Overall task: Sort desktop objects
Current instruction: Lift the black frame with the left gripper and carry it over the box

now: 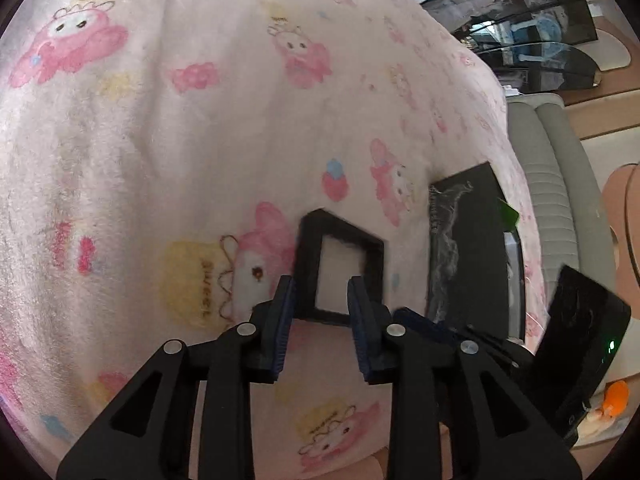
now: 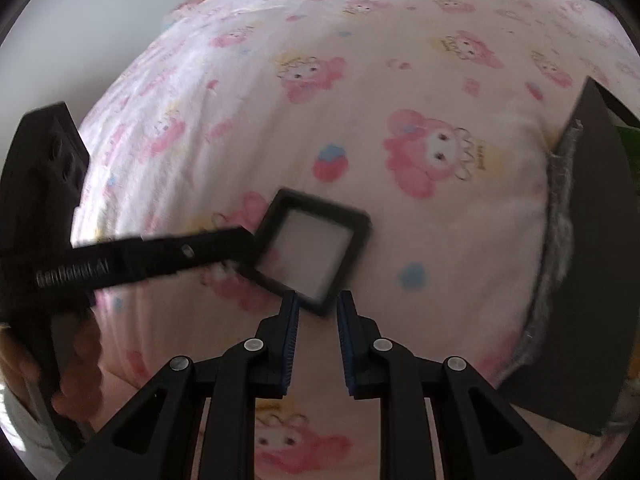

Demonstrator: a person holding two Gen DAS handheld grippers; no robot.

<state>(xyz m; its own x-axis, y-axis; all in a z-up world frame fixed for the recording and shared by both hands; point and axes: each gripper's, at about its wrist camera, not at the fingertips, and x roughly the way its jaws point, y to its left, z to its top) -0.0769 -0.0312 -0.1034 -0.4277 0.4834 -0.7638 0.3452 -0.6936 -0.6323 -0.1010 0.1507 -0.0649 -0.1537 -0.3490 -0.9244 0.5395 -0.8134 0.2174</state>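
On pink blanket (image 1: 160, 160) — black square frame (image 1: 340, 236) between left fingers (image 1: 285, 300).

"Sweet" on the blanket (image 1: 200, 120)

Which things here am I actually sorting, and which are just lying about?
Job in hand:
- black square frame
- black board with grey fluff, probably

Lying about:
- pink cartoon blanket underneath
- orange toy
- monitors

Black square frame (image 2: 310, 254) motion-blurred; black pad (image 2: 592, 264) cut off at right edge.
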